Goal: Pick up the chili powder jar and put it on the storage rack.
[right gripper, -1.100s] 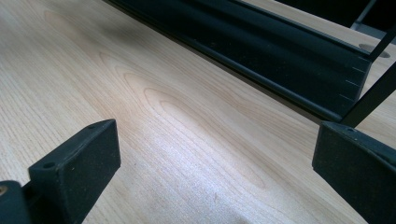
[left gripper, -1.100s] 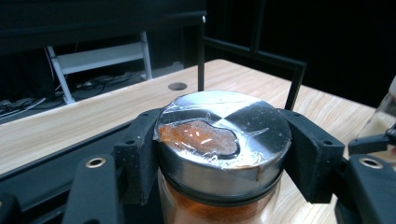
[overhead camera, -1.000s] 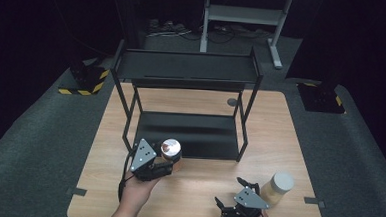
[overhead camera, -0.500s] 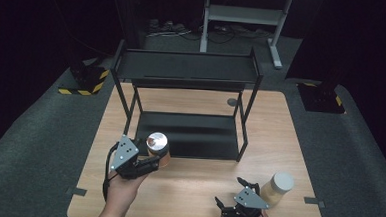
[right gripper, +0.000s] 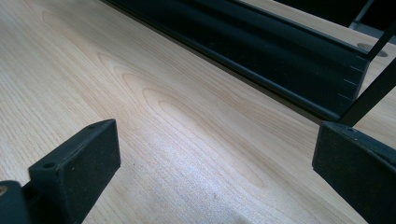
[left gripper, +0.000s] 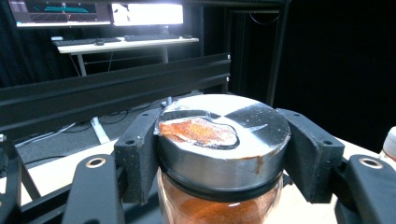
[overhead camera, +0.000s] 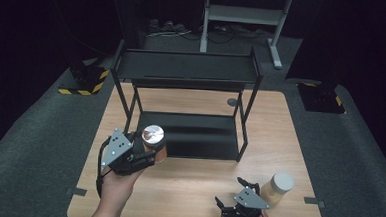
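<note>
Pale wooden table [overhead camera: 187, 183] in dark room, black two-tier rack [overhead camera: 188, 68] ahead, left gripper [overhead camera: 146, 153] clamped on metal-lidded spice jar [left gripper: 219, 135], right gripper [overhead camera: 247, 189] jaws apart, white-lidded jar [overhead camera: 277, 189] just beside it.

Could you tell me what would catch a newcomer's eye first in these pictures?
Most striking is the jar of orange powder with its shiny metal lid, clamped in the left gripper just in front of the black shelf rack. Next comes the white-lidded jar standing near the table's front right, beside the open right gripper.
</note>
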A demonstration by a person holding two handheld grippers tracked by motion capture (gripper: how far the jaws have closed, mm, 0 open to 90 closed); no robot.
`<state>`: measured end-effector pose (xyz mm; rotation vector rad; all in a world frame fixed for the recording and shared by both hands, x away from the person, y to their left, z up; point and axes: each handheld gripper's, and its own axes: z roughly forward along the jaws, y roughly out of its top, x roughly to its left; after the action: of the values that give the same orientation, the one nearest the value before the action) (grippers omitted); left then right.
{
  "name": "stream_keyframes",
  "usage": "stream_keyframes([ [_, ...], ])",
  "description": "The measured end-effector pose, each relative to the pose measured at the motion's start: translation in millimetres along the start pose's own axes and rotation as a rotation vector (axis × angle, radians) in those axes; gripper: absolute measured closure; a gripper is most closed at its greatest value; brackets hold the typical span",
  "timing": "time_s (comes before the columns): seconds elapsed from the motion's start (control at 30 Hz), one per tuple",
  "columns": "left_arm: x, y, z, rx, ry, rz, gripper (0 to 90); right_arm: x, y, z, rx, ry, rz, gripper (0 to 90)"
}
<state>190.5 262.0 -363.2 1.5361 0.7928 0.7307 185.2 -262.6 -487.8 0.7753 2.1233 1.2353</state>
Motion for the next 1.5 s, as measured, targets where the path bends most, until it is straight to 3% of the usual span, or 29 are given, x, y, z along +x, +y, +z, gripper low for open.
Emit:
stream_keyframes([
  [0.77,5.8,47.4,10.5,-0.049,0.025,0.015,34.6,-0.8,-0.2,-0.2,-0.001,0.003,0.002,0.2],
  [1.23,11.7,79.9,27.4,-0.072,0.057,0.025,34.7,-1.5,-1.0,-0.4,-0.005,0.004,0.004,0.2],
  [1.5,17.8,98.0,35.5,-0.086,0.064,0.0,34.6,-2.4,-1.6,-0.7,-0.008,0.007,0.013,0.2],
])
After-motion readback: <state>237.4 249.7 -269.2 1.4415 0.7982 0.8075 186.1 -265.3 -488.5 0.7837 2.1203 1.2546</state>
